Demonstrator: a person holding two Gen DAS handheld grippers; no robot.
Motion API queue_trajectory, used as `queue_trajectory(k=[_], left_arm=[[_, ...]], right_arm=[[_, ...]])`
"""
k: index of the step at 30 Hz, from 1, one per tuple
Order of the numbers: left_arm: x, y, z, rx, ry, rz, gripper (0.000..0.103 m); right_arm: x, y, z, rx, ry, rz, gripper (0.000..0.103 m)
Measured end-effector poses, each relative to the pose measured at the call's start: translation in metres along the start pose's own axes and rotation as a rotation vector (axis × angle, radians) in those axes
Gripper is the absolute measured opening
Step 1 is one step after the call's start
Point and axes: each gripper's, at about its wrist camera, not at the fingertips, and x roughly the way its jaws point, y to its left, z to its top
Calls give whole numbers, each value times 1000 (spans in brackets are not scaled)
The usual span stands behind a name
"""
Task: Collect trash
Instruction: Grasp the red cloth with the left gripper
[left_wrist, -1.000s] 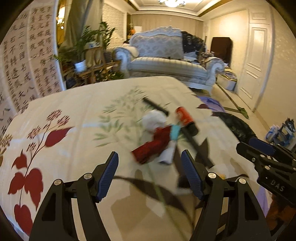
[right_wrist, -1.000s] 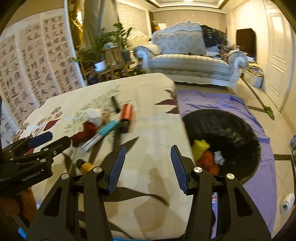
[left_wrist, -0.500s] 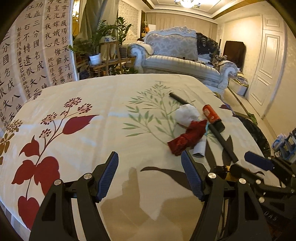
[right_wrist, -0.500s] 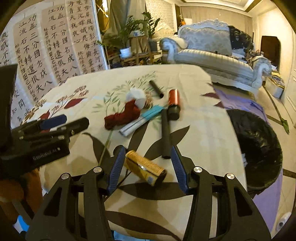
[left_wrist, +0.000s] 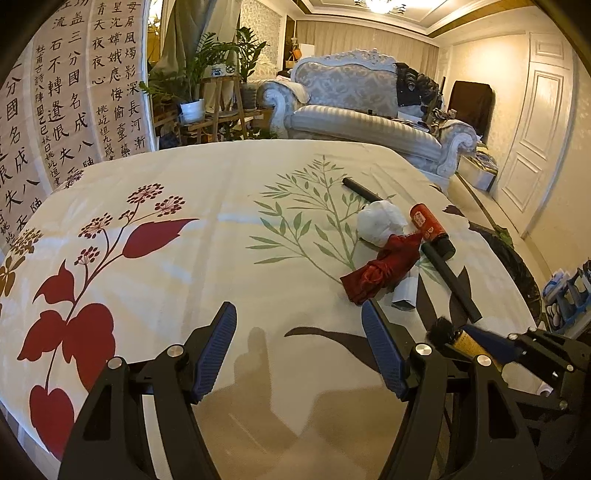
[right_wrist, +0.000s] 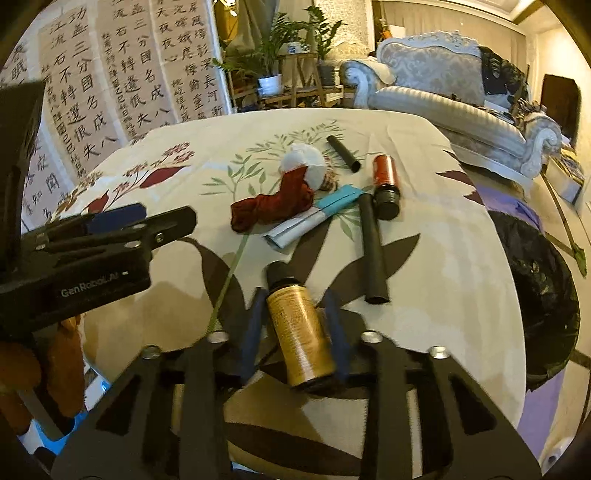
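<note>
A gold bottle (right_wrist: 299, 332) with a black cap lies on the floral tablecloth (right_wrist: 443, 258) between the pads of my right gripper (right_wrist: 295, 299). Its jaws are closing and the pads press the bottle's sides. Beyond lie a red cloth (right_wrist: 273, 206), a white paper wad (right_wrist: 306, 162), a blue-and-white packet (right_wrist: 314, 218), a long black tube (right_wrist: 373, 251), a short black tube (right_wrist: 343, 153) and a red bottle (right_wrist: 384, 177). My left gripper (left_wrist: 298, 314) hovers open over bare cloth, left of the pile, with nothing between its fingers.
A black trash bag (right_wrist: 539, 295) gapes beside the table's right edge, over a purple sheet (right_wrist: 535, 406) on the floor. A sofa (left_wrist: 354, 110), potted plants (left_wrist: 192, 107) and a calligraphy screen (left_wrist: 66, 110) stand behind the table.
My right gripper swung left from the trash bag to the gold bottle, came down over it and narrowed its jaws onto it. My left gripper shifted left, staying open.
</note>
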Motion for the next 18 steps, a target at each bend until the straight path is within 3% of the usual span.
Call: queue_trajectory(k=[9, 18], left_arm=[[5, -15, 9, 31, -5, -24, 68], [29, -30, 20, 84, 39, -58, 68]], right_arm=[[-15, -8, 6, 23, -59, -9, 23], [-21, -52, 18, 122, -102, -82, 23]])
